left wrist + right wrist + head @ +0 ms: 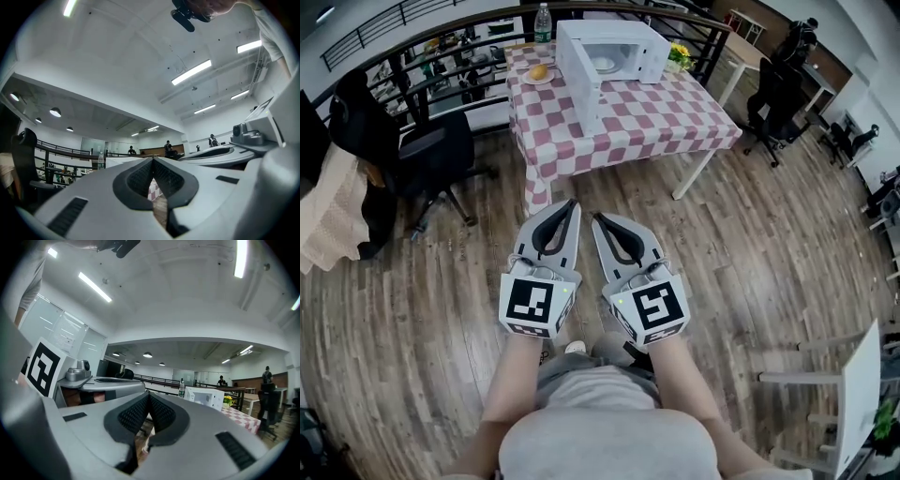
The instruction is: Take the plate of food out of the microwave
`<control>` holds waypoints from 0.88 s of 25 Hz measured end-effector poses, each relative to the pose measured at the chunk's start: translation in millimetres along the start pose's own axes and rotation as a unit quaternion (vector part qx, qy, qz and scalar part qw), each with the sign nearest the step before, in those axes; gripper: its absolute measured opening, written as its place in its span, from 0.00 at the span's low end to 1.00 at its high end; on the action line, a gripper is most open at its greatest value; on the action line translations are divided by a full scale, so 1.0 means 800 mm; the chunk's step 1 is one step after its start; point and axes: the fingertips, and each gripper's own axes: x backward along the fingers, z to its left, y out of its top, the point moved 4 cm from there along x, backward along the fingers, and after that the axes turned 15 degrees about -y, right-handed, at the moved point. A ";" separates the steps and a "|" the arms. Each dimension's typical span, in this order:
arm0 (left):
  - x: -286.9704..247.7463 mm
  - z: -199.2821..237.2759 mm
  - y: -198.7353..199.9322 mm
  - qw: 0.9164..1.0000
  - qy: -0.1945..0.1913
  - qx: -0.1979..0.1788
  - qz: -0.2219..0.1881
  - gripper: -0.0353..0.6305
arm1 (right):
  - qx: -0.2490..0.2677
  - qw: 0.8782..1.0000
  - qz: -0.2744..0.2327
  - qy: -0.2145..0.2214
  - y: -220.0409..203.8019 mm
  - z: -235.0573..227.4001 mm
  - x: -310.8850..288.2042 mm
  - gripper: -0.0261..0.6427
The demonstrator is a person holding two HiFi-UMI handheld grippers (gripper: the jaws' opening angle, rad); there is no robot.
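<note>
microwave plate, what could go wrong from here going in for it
The open door juts out on the microwave's left side in the head view, so the left gripper may bump it or the bun plate beside it. The plate sits inside the cavity; a one-rim pinch could tilt it.

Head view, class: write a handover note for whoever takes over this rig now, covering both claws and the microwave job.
Claws: left claw shut, empty; right claw shut, empty; side by side above the floor, short of the table.
Things: microwave on the table, door open, pale round disc inside, plate or turntable unclear. A plate with a bun sits on the table left of the microwave.
Done: door open. Left: check the disc; if it is a plate, lift it out.
</note>
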 end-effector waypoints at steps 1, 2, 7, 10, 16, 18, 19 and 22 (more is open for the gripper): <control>-0.006 0.000 -0.003 1.000 -0.005 0.003 0.001 0.05 | -0.002 1.000 0.003 -0.007 -0.003 -0.006 -0.001 0.08; -0.013 0.001 -0.006 1.000 -0.010 0.004 0.002 0.05 | -0.003 1.000 0.005 -0.014 -0.006 -0.012 -0.003 0.08; -0.045 0.008 -0.013 1.000 -0.026 0.010 0.003 0.05 | -0.006 0.999 0.016 -0.039 -0.019 -0.047 -0.019 0.08; -0.066 0.019 -0.016 1.000 -0.025 0.015 0.003 0.05 | -0.013 0.999 0.018 -0.045 -0.024 -0.068 -0.038 0.08; -0.106 0.034 -0.035 0.999 -0.039 0.012 0.014 0.05 | -0.017 0.998 0.024 -0.048 -0.041 -0.097 -0.077 0.08; -0.118 0.043 -0.039 0.999 -0.038 0.019 0.018 0.05 | -0.020 0.998 0.029 -0.047 -0.045 -0.107 -0.090 0.08; -0.125 0.047 -0.041 0.999 -0.038 0.020 0.020 0.05 | -0.022 0.998 0.030 -0.047 -0.047 -0.112 -0.096 0.08; -0.149 0.055 -0.046 0.999 -0.040 0.019 0.029 0.05 | -0.034 0.998 0.033 -0.047 -0.055 -0.133 -0.114 0.08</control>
